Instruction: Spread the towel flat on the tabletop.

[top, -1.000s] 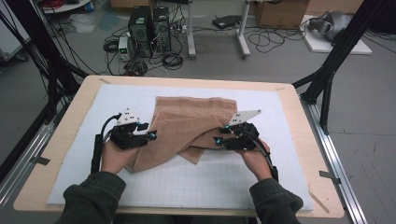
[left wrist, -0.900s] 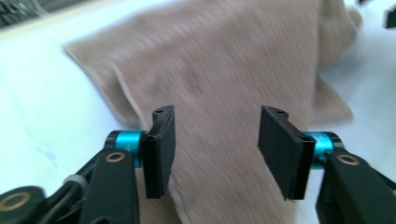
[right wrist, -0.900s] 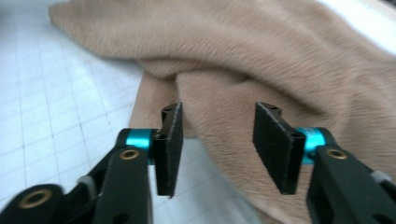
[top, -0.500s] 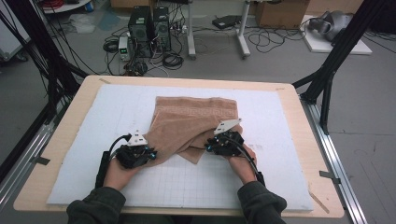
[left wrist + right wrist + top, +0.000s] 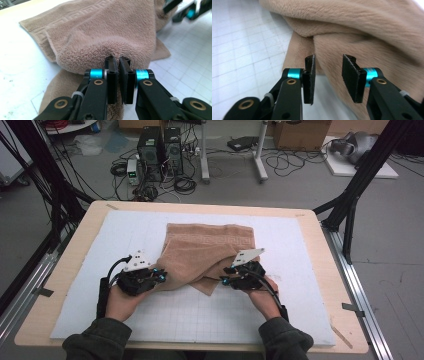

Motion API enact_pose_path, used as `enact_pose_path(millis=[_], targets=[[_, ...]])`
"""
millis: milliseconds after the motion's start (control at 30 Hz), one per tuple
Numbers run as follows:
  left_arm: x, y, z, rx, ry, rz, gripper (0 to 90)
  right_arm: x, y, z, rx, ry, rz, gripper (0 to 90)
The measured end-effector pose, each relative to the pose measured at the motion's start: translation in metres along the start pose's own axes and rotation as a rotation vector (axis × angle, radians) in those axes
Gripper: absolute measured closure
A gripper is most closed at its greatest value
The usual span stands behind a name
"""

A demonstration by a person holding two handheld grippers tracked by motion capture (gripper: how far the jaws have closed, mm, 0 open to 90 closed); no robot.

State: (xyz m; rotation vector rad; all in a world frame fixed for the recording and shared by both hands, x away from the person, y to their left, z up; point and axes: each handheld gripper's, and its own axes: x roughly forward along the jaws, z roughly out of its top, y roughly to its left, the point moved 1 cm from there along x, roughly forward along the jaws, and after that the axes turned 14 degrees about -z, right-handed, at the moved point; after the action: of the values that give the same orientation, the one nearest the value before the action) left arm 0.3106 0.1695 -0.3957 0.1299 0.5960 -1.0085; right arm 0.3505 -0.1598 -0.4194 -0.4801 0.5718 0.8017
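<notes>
We have a tan towel (image 5: 207, 251) lying rumpled and partly folded on the white gridded mat (image 5: 310, 265) in the middle of the table (image 5: 65, 265), and we work it from the near side with both tools. At the left, our left gripper (image 5: 119, 65) is clamped tight on a bunched fold at the towel's near left edge, the pads nearly meeting with a thin pinch of pile squeezed between them; in the high view that gripper (image 5: 159, 276) sits at the towel's left flank. At the right, our right gripper (image 5: 328, 65) stands narrowly parted, its jaws having just been opening, and no cloth is between them: the towel's near right flap lies just beyond and partly under the tips, close but not pressed. In the high view this gripper (image 5: 226, 280) rests at the flap's edge. We judge the main risk to be a one-sided pull: if the left hand moves while the right holds nothing, the towel would drag, twist and lose its fold. The left pinch is also shallow, so thick pile could slip out under tension, and the right jaws could close on too few or too many layers
</notes>
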Motion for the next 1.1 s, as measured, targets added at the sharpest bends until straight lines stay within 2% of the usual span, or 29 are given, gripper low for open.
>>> enact_pose_path(millis=[100, 133, 167, 233, 300, 367, 467, 600, 733, 833, 900, 1000, 1033, 1100], targets=[[0.009, 0.01, 0.001, -0.032, -0.007, -0.002, 85.3, 0.021, 0.004, -0.001, -0.001, 0.02, -0.04, 58.3], [0.012, 0.013, 0.001, -0.041, -0.008, -0.007, 85.3, 0.026, 0.005, -0.002, -0.005, 0.032, -0.057, 61.2], [0.014, 0.015, 0.001, -0.048, -0.006, -0.009, 85.3, 0.03, 0.005, -0.003, -0.012, 0.037, -0.068, 67.7], [0.016, 0.016, 0.001, -0.047, -0.008, -0.009, 85.3, 0.031, 0.003, -0.004, -0.004, 0.031, -0.057, 80.7], [0.013, 0.014, 0.001, -0.035, -0.012, -0.009, 85.4, 0.027, 0.001, -0.002, -0.01, 0.028, -0.039, 83.6], [0.007, 0.011, 0.002, -0.021, -0.02, 0.0, 85.4, 0.02, 0.0, -0.001, -0.024, 0.012, -0.021, 84.3], [-0.006, 0.004, 0.004, -0.028, -0.041, -0.017, 85.4, 0.003, -0.003, -0.001, -0.009, -0.015, 0.005, 84.2], [-0.024, -0.003, 0.01, -0.002, -0.068, -0.006, 85.4, -0.032, -0.008, -0.003, 0.015, -0.064, 0.021, 84.3], [-0.04, -0.008, 0.019, 0.009, -0.109, -0.004, 85.4, -0.071, -0.014, -0.004, 0.009, -0.1, 0.031, 84.8], [-0.048, -0.013, 0.027, 0.021, -0.132, -0.013, 85.4, -0.098, -0.022, -0.004, 0.007, -0.127, 0.015, 84.8], [-0.048, -0.014, 0.032, 0.018, -0.146, -0.013, 85.4, -0.111, -0.028, -0.004, 0.008, -0.132, -0.011, 84.8], [-0.035, -0.006, 0.036, 0.032, -0.112, 0.021, 85.4, -0.109, -0.041, -0.006, 0.02, -0.087, -0.036, 84.7], [-0.029, -0.001, 0.036, 0.028, -0.093, 0.028, 85.4, -0.104, -0.046, -0.008, 0.028, -0.077, -0.045, 84.7], [-0.014, 0.014, 0.035, 0.021, -0.054, 0.07, 85.4, -0.091, -0.056, -0.011, 0.056, -0.056, -0.06, 84.7]])
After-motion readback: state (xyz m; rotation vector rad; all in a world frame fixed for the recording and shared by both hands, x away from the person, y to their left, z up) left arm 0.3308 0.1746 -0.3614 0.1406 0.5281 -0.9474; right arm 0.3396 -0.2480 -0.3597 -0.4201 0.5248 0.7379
